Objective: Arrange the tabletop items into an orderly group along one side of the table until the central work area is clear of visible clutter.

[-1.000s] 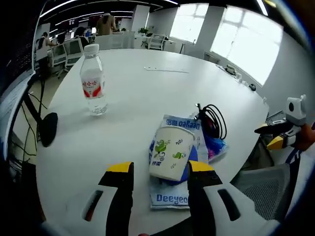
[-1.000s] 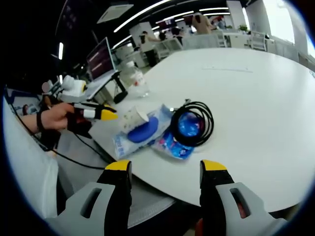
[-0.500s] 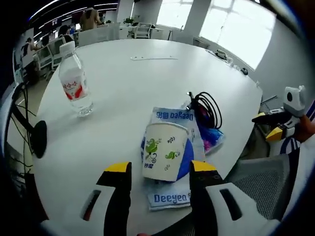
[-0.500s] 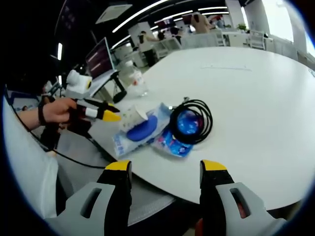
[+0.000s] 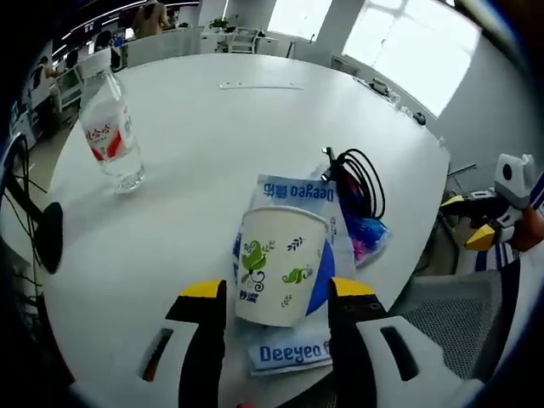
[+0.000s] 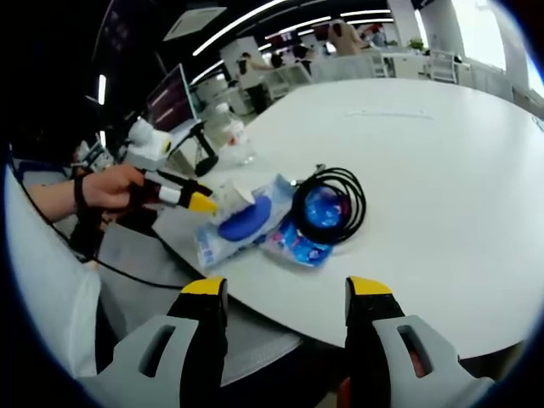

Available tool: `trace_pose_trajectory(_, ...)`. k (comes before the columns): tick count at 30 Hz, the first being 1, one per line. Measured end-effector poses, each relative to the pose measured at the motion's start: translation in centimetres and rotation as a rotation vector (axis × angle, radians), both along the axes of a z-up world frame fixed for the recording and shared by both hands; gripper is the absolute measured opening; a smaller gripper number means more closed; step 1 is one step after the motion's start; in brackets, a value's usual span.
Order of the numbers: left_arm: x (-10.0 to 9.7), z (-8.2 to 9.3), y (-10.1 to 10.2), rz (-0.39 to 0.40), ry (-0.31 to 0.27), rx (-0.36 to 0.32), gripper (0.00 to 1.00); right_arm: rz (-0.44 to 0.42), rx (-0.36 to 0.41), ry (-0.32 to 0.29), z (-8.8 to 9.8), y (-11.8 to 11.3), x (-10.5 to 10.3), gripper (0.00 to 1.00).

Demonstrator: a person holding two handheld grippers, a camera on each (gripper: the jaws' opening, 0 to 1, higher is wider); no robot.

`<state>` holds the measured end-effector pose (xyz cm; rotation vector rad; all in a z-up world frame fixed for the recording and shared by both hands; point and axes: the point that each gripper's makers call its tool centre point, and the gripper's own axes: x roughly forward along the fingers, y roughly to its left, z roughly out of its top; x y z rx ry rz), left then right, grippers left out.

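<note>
A white paper cup [image 5: 276, 263] with green leaf prints stands on a blue and white Deeyeo pack [image 5: 293, 191]. My left gripper [image 5: 278, 296] is open, its yellow-tipped jaws on either side of the cup's base without closing on it. A coil of black cable [image 5: 361, 183] lies on a blue and pink packet [image 5: 367, 235] beside the pack. A water bottle [image 5: 106, 132] stands far left. In the right gripper view my right gripper [image 6: 286, 293] hangs open off the table edge, short of the cable [image 6: 327, 200], while the left gripper [image 6: 183, 197] reaches the cup [image 6: 234, 197].
The round white table [image 5: 255, 136] has open room beyond the items. A thin white strip [image 5: 259, 86] lies far across it. A black round object [image 5: 47, 238] sits off the left edge. A mesh chair [image 5: 450, 319] stands at the right. Desks and people fill the background.
My left gripper has moved in toward the cup, which now sits between its jaws. The right gripper has hardly moved.
</note>
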<state>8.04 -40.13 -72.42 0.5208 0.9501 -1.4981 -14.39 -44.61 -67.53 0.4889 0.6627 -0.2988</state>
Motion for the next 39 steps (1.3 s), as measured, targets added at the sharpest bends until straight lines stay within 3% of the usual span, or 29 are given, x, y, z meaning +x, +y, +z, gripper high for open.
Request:
trace_pose_trajectory(9, -0.2, -0.7, -0.3, -0.021, -0.004, 0.019, 0.46, -0.002, -0.001, 0.004, 0.0, 0.0, -0.2, 0.54)
trace_pose_trajectory(15, -0.3, -1.1, -0.1, -0.036, -0.017, 0.032, 0.39, -0.001, 0.000, 0.004, -0.1, 0.0, -0.2, 0.54)
trace_pose_trajectory(20, -0.3, -0.9, 0.0, -0.021, 0.011, 0.018, 0.38, -0.003, 0.002, 0.005, -0.1, 0.0, -0.2, 0.54)
trace_pose_trajectory(39, -0.7, -0.6, 2.5, 0.013, 0.020, 0.007, 0.38, 0.063, 0.003, 0.010, -0.1, 0.9, 1.6, 0.54)
